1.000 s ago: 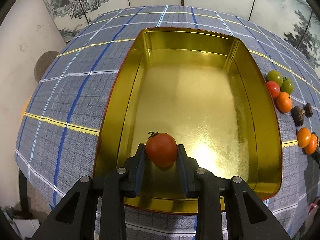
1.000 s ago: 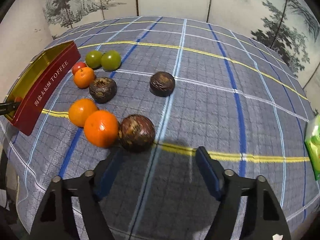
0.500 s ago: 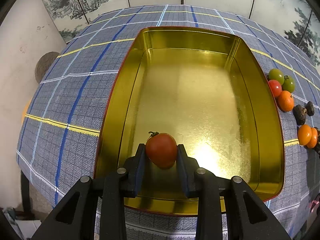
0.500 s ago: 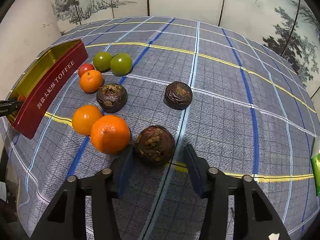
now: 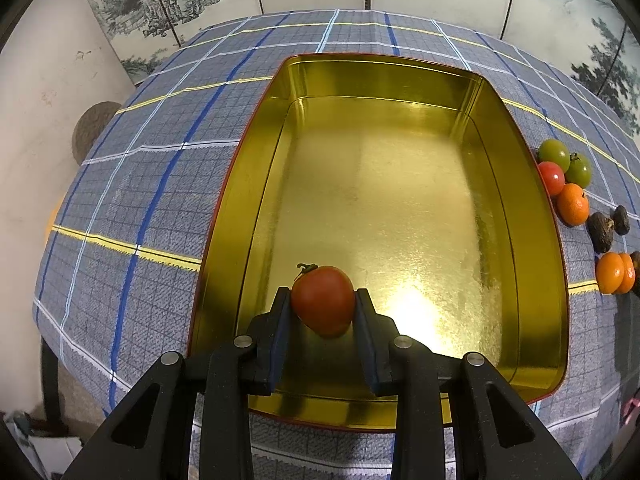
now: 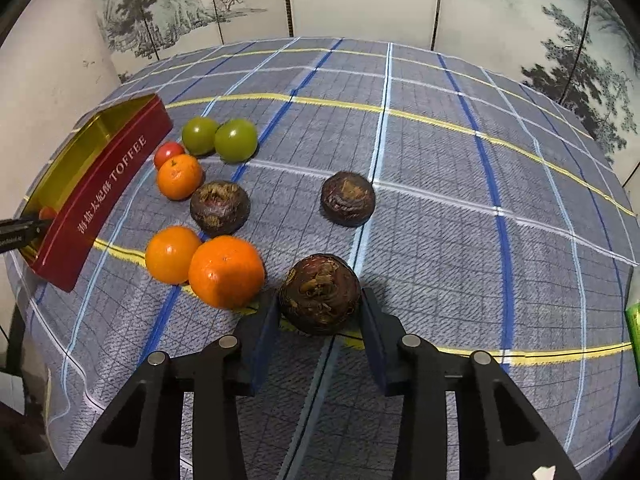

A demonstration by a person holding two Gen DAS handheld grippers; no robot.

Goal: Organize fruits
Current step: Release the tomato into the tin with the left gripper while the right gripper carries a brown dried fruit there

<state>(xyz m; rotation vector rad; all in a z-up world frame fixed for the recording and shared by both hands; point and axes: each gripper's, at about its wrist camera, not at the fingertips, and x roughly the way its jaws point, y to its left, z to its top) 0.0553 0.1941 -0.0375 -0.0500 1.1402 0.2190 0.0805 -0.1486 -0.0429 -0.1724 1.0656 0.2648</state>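
My left gripper (image 5: 322, 309) is shut on a red tomato (image 5: 322, 300) and holds it over the near end of the gold toffee tin (image 5: 520, 208). My right gripper (image 6: 320, 312) is closed around a dark brown round fruit (image 6: 319, 294) that rests on the cloth; its pads touch both sides. The red tin wall (image 6: 100, 196) shows at the left of the right wrist view, with the left gripper's tip and tomato (image 6: 47, 213) inside.
On the checked cloth lie two oranges (image 6: 224, 270), a smaller orange (image 6: 179, 176), a red tomato (image 6: 168, 152), two green tomatoes (image 6: 235, 139) and two more brown fruits (image 6: 347, 198). A green packet (image 6: 634, 320) sits at the right edge.
My right gripper moved forward to the nearest brown fruit and closed on it. My left gripper kept its hold on the tomato, nearly still over the tin.
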